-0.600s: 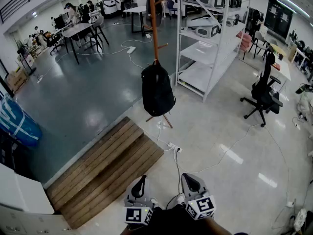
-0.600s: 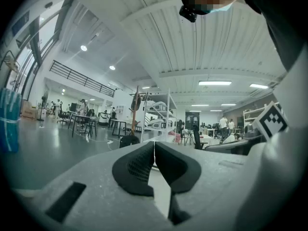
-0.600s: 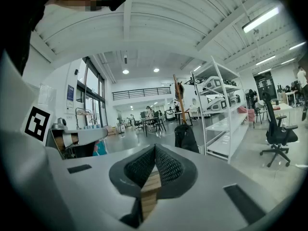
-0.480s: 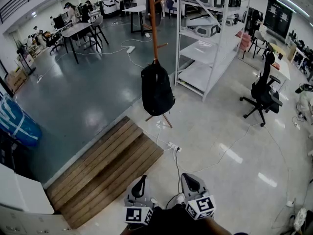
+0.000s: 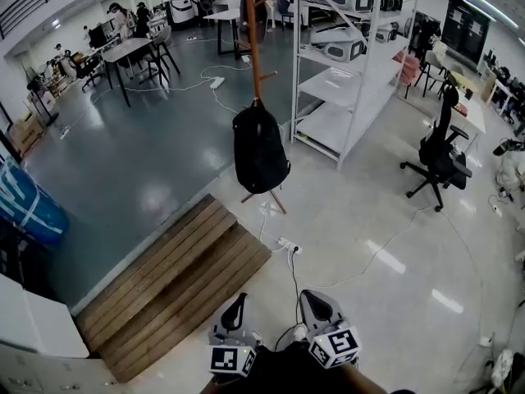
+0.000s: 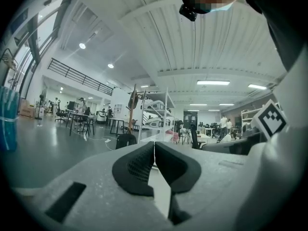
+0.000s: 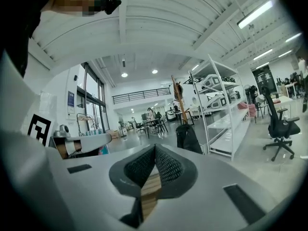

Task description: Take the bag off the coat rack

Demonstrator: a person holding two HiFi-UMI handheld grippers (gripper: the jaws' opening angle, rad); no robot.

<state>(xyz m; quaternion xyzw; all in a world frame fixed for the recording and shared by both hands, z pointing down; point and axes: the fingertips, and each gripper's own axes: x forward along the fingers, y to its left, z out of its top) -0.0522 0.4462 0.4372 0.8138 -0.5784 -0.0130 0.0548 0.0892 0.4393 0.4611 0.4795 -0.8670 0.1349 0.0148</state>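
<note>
A black bag (image 5: pixel 259 149) hangs from a peg of the wooden coat rack (image 5: pixel 251 43), which stands on the pale floor beside the white shelving. The same bag (image 7: pixel 189 138) shows far off in the right gripper view, and small as the bag (image 6: pixel 126 140) in the left gripper view. Both grippers are held close to my body at the bottom of the head view, well short of the rack. My left gripper (image 5: pixel 236 312) is shut with nothing between its pads. My right gripper (image 5: pixel 319 306) is shut and empty too.
A wooden platform (image 5: pixel 176 281) lies on the floor ahead to the left. White shelving (image 5: pixel 344 80) stands right of the rack. A black office chair (image 5: pixel 439 156) is at the right. A power strip (image 5: pixel 285 245) and cables trail over the floor. Desks and people fill the back.
The bag and rack have slid slightly left and up in the head view as my view shifted. Both grippers stay shut at the bottom edge.
</note>
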